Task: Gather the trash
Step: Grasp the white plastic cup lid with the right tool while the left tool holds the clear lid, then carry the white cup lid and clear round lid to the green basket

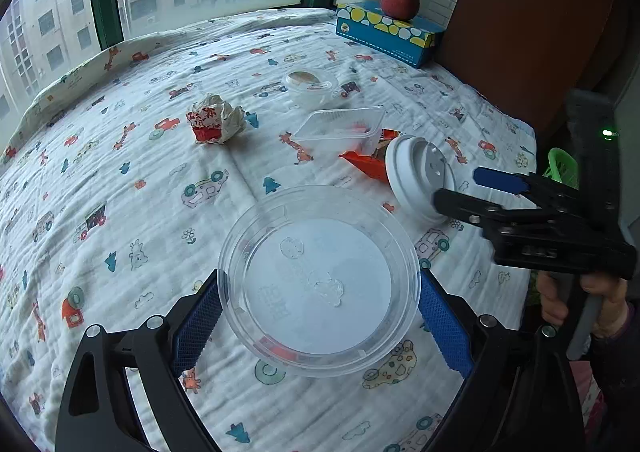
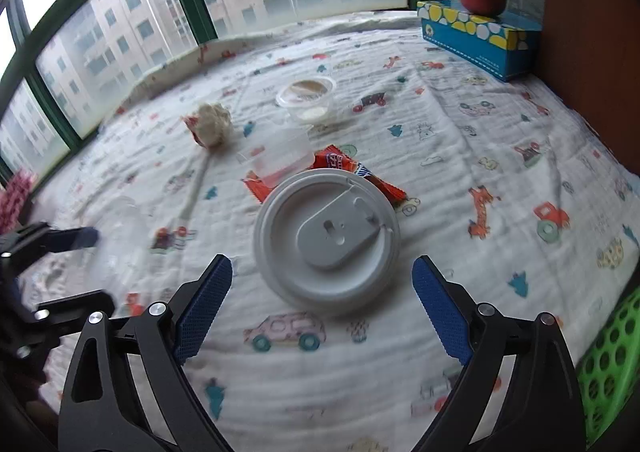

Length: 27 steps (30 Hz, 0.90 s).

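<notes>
My left gripper [image 1: 320, 316] is shut on a clear round plastic container [image 1: 320, 284], its blue pads pressed to both sides. My right gripper [image 2: 322, 308] is open, its jaws either side of a white cup lid [image 2: 326, 236] without touching it. In the left wrist view the right gripper [image 1: 460, 188] reaches in from the right at that lid [image 1: 416, 180]. Other trash lies on the printed cloth: a crumpled paper wrapper [image 1: 214, 122], a clear rectangular tray [image 1: 340, 130] over an orange snack wrapper [image 2: 352, 172], and a small lidded sauce cup [image 1: 310, 86].
A blue tissue box [image 1: 384, 32] with a red apple [image 1: 400, 2] on it stands at the back right by a brown panel. Windows run along the back. A green perforated basket [image 2: 612, 364] sits at the right edge of the table.
</notes>
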{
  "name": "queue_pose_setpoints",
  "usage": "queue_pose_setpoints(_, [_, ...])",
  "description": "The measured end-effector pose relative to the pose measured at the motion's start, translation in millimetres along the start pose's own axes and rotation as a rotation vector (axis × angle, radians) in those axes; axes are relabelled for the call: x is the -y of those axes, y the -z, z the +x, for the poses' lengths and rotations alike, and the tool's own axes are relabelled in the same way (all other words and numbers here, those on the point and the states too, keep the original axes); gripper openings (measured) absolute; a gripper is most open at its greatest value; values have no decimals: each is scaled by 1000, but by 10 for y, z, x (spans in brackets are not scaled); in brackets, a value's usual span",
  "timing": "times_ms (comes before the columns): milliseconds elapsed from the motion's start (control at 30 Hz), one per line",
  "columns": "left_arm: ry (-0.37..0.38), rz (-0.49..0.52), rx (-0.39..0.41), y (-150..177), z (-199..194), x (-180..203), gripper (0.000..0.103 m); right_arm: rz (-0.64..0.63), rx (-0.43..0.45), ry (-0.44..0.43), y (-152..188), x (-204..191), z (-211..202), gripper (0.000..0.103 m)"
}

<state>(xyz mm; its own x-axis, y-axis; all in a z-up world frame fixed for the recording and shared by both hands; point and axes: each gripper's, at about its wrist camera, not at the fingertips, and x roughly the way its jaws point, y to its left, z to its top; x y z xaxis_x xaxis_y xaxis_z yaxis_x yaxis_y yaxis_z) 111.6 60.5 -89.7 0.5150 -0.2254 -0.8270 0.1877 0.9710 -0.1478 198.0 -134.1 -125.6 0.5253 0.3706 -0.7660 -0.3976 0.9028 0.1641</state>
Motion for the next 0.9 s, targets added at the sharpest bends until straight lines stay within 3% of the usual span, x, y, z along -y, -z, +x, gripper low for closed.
queue_pose_setpoints(500, [15, -22, -18, 20, 70, -37, 89, 2, -48, -6, -67, 25, 301, 97])
queue_pose_setpoints(900, [7, -18, -2, 3, -16, -49, 90, -35, -24, 43, -46, -105, 195, 92])
